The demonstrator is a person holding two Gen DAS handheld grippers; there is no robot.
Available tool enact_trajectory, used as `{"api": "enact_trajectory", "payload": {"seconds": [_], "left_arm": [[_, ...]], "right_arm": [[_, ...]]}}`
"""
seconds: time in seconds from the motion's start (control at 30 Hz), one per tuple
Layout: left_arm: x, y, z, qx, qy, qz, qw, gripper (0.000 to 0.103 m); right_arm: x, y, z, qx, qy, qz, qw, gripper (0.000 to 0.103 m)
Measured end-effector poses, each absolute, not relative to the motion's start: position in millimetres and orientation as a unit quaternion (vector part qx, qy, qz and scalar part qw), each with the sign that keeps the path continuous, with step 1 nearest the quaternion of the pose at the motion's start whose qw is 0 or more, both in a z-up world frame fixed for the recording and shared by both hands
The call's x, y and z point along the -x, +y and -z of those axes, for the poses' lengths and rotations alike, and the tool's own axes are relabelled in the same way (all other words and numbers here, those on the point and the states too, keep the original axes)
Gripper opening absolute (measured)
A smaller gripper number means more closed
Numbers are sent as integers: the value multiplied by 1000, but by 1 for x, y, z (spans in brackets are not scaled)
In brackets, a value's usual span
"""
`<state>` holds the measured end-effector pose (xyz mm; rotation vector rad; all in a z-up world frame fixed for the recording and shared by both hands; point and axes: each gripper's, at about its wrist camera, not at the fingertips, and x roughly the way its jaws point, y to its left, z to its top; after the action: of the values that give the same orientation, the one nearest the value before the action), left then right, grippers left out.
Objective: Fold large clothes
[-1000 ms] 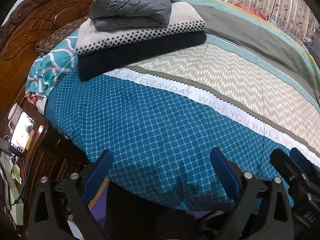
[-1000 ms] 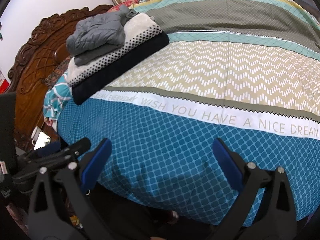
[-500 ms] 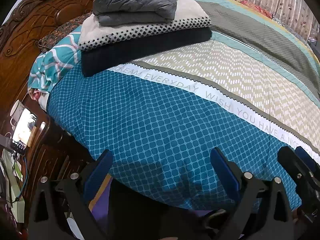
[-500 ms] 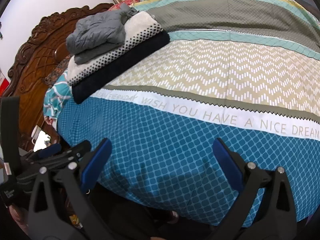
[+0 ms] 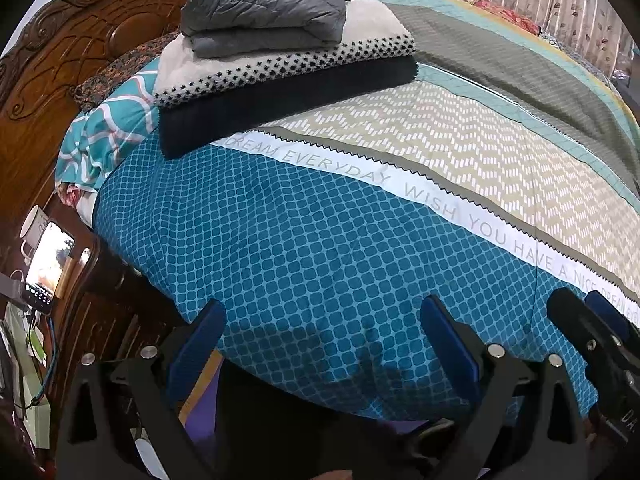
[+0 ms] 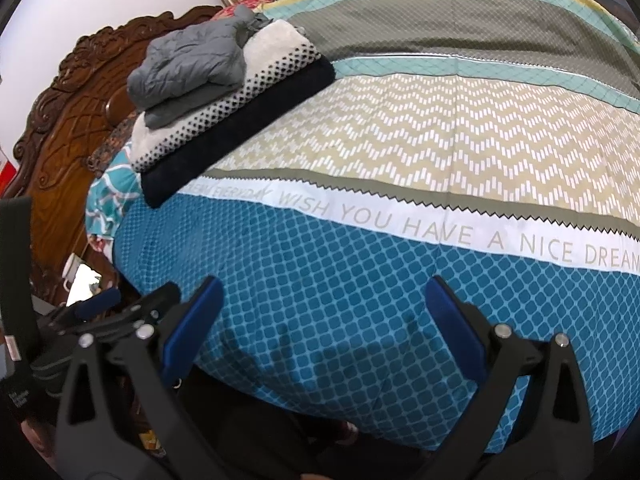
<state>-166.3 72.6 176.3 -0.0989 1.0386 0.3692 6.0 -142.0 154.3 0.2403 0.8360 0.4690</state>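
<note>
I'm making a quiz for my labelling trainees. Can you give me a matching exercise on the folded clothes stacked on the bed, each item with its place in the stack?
Column one:
1. grey jacket
2. spotted cream blanket
3. dark garment
4. blue bedspread

Column two:
a. bottom of the stack
b. under the whole stack
c. top of the stack
d. middle of the stack

Pairs: 1-c, 2-d, 3-a, 4-b

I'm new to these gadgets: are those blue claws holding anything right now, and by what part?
Nothing. The left gripper and right gripper are both open and empty above the bedspread.
</note>
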Motion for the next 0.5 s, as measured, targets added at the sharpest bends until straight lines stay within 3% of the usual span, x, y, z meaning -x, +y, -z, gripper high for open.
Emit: {"api": "enact_trajectory", "payload": {"seconds": [0.5], "left_arm": [[166,76,-175,50,495,-178,849,102]], "right_arm": [[-6,-142,-154,-116,403,-226,880,97]]}}
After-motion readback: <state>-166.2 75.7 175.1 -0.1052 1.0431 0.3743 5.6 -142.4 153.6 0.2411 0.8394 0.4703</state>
